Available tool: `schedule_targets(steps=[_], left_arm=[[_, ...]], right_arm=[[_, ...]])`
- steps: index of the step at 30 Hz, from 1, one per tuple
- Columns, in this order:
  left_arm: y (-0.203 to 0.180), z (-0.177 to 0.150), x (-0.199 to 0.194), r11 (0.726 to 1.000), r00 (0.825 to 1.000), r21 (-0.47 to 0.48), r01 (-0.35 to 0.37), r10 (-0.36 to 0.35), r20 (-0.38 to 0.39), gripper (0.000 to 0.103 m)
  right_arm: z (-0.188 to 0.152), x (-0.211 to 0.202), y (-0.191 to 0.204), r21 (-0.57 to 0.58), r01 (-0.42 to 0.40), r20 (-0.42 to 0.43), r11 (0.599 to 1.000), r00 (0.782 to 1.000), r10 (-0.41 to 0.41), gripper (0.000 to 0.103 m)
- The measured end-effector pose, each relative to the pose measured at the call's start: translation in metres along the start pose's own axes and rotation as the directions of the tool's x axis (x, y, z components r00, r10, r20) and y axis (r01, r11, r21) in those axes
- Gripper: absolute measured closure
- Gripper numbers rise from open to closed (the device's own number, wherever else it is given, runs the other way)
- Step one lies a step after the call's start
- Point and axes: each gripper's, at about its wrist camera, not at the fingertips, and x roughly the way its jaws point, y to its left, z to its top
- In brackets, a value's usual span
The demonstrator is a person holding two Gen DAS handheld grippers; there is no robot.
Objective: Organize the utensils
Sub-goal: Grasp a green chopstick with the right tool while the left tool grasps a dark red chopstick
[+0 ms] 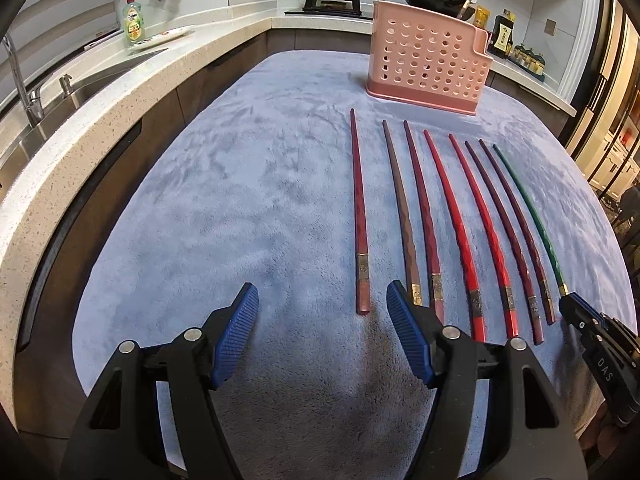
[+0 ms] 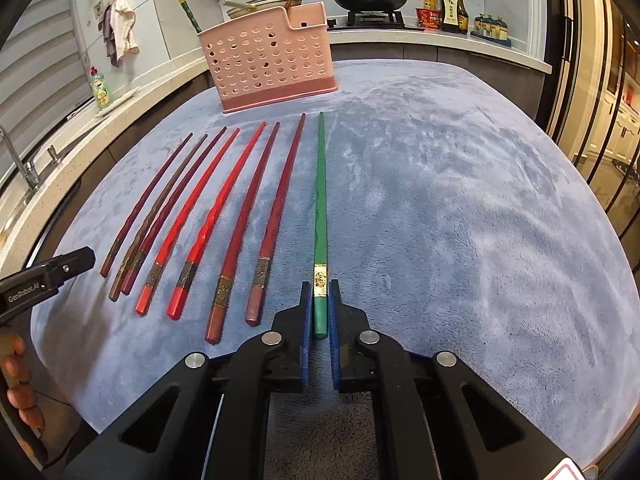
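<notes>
On the blue-covered table (image 2: 440, 200), eight chopsticks lie side by side in a row before a pink holder (image 2: 268, 60), which already has a green chopstick and a brown one standing in it. The right gripper (image 2: 320, 316) has its fingers closed on the thick end of the green chopstick (image 2: 320, 208), the rightmost of the row. The left gripper (image 1: 322, 320) hangs over the cloth with fingers wide, nothing between them, the leftmost red chopstick (image 1: 359, 216) just ahead.

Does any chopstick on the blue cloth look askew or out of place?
Slightly. The leftmost dark red chopstick lies apart from the row, with a wider gap beside it. The green chopstick, the only green one lying there, is clamped in the right gripper. Nothing looks damaged or spilled.
</notes>
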Motion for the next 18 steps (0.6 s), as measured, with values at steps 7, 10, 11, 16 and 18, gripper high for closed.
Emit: schedule_targets(steps=[7,10,11,16,18], left_arm=[[-0.003,0.002,0.020,1.000,1.000,-0.001,-0.005,0.005,-0.029,0.040],[-0.004,0.002,0.025,1.000,0.999,-0.002,-0.013,0.013,-0.031,0.043],[-0.004,0.002,0.025,1.000,0.999,-0.001,-0.016,0.016,-0.028,0.045],[-0.004,0.004,0.025,1.000,1.000,-0.003,-0.004,0.004,-0.024,0.067],[-0.004,0.004,0.024,1.000,1.000,0.004,0.004,-0.004,-0.026,0.086]], right_arm=[[0.000,0.000,0.001,0.002,0.000,0.002,1.000,1.000,0.000,0.096],[0.000,0.000,0.001,0.002,0.000,0.002,1.000,1.000,0.000,0.096],[0.000,0.000,0.001,0.003,0.000,0.002,1.000,1.000,0.000,0.096],[-0.001,0.000,0.000,0.003,0.000,0.002,1.000,1.000,0.000,0.096],[-0.001,0.000,0.000,0.004,-0.001,0.001,1.000,1.000,0.001,0.096]])
